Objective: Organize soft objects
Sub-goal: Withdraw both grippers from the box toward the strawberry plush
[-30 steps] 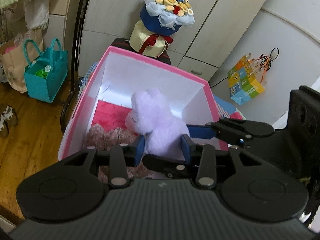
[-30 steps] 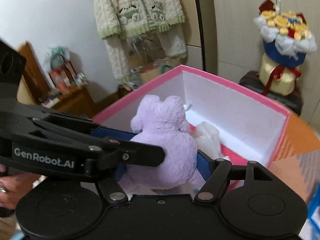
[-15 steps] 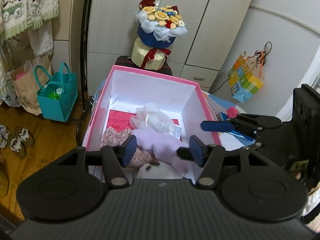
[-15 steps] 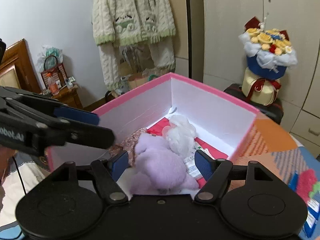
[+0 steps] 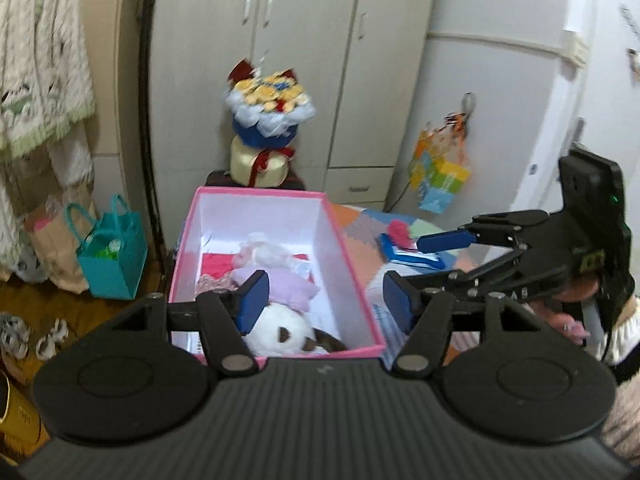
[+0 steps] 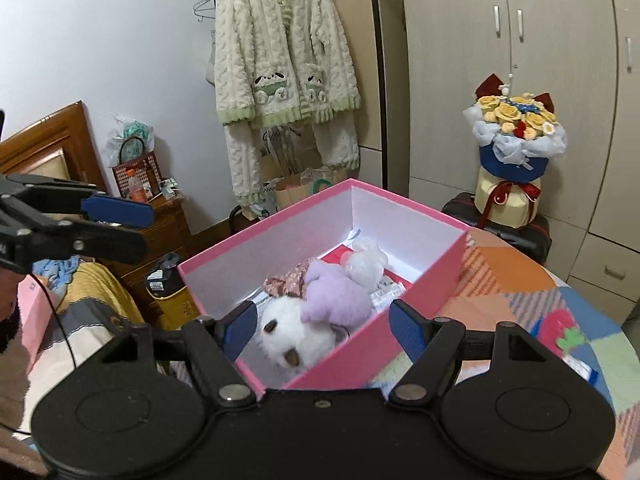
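A pink box with white inner walls stands on the patchwork-covered table. Inside it the purple plush lies on its side. It rests against a white plush with brown patches, a fluffy white toy and a floral cloth. My left gripper hangs above the box's near end; its jaws are opening with nothing between them. My right gripper is open and bare over the box's near corner.
A flower bouquet stands on a dark case behind the box. A teal bag sits on the floor at the left. A pink strawberry toy lies on the patchwork cover. A cardigan hangs by the wardrobe.
Both grippers gripped the upright purple plush over the box a second ago. They let it go, it dropped into the box, and both grippers pulled back and up.
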Tool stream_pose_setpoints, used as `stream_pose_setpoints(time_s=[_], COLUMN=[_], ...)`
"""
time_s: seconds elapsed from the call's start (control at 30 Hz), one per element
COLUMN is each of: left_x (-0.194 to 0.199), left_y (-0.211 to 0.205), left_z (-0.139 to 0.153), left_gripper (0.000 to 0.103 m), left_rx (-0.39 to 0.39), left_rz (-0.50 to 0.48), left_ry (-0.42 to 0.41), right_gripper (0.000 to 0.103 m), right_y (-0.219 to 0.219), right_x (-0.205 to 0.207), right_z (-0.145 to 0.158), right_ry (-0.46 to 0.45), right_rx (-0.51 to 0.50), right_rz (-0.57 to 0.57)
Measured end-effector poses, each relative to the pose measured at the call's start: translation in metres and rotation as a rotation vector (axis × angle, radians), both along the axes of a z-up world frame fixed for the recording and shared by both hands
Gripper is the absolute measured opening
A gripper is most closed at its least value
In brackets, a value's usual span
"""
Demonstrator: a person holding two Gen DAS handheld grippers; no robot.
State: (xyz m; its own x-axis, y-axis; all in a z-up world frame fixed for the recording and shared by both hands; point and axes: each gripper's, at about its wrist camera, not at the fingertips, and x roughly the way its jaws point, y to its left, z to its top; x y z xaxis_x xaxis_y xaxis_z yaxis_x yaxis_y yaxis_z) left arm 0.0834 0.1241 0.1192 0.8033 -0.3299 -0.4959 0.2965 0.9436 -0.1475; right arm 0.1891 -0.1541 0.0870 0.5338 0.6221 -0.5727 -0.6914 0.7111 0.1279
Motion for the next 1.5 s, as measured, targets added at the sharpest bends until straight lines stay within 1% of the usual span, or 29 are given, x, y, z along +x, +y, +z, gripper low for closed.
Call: stream_pose_setpoints(time_s=[0.13,0.27,0.4,0.5,0.63,0.73,0.83,0.9,1.03,1.13,1.27,1.37,1.5], left_x=[-0.025,-0.044,-0.055,-0.056,-0.053,-0.046,-0.033,-0.023,-0.002,0.017,0.044,0.064,0.090], left_y=[-0.014,-0.031,-0.051,-0.071,-0.100,-0.120,-0.137,-0.147,-0.165,-0.175,-0.190,-0.199,-0.213], left_z=[0.002,-0.002,-0.012,-0.021,-0.034,-0.046,-0.056,-0.061,-0.068,-0.074,-0.079,-0.085,-0.096], left_gripper=[0.063,0.065,0.065,0.065,0.065,0.065,0.065,0.065,0.065,0.065,0.065,0.065,0.065], left_rx=[0.032,0.076,0.075,0.086,0.112,0.131,0.123,0.121,0.110,0.090,0.095,0.071,0.094], left_rz=[-0.032,-0.092,-0.178,-0.242,-0.319,-0.349,-0.375,-0.380,-0.356,-0.326,-0.262,-0.238,-0.213], left_ry=[-0.024,-0.030,-0.018,-0.001,0.029,0.059,0.091,0.092,0.046,0.009,-0.026,-0.018,-0.005], right_gripper=[0.077,0.077,0.078,0.078,0.078,0.078,0.078,0.078,0.078,0.078,0.078,0.078,0.078], right_y=[-0.024,-0.051,-0.078,-0.095,-0.104,-0.112,-0.119,-0.124,-0.130,-0.134,-0.139,-0.142,-0.148], right_x=[-0.020,-0.038,-0.048,-0.052,-0.062,-0.064,-0.063,-0.063,-0.052,-0.044,-0.025,-0.010,0.012], right_z=[0.005,0.002,-0.006,-0.017,-0.036,-0.051,-0.063,-0.071,-0.083,-0.090,-0.099,-0.105,-0.111], right_ry=[-0.026,-0.047,-0.041,-0.028,-0.027,-0.029,-0.056,-0.079,-0.118,-0.142,-0.182,-0.199,-0.201], right_rx=[-0.029,-0.048,-0.046,-0.034,-0.066,-0.088,-0.111,-0.121,-0.122,-0.117,-0.109,-0.102,-0.096], right_rz=[-0.033,-0.077,-0.138,-0.190,-0.227,-0.247,-0.263,-0.260,-0.242,-0.232,-0.216,-0.211,-0.184])
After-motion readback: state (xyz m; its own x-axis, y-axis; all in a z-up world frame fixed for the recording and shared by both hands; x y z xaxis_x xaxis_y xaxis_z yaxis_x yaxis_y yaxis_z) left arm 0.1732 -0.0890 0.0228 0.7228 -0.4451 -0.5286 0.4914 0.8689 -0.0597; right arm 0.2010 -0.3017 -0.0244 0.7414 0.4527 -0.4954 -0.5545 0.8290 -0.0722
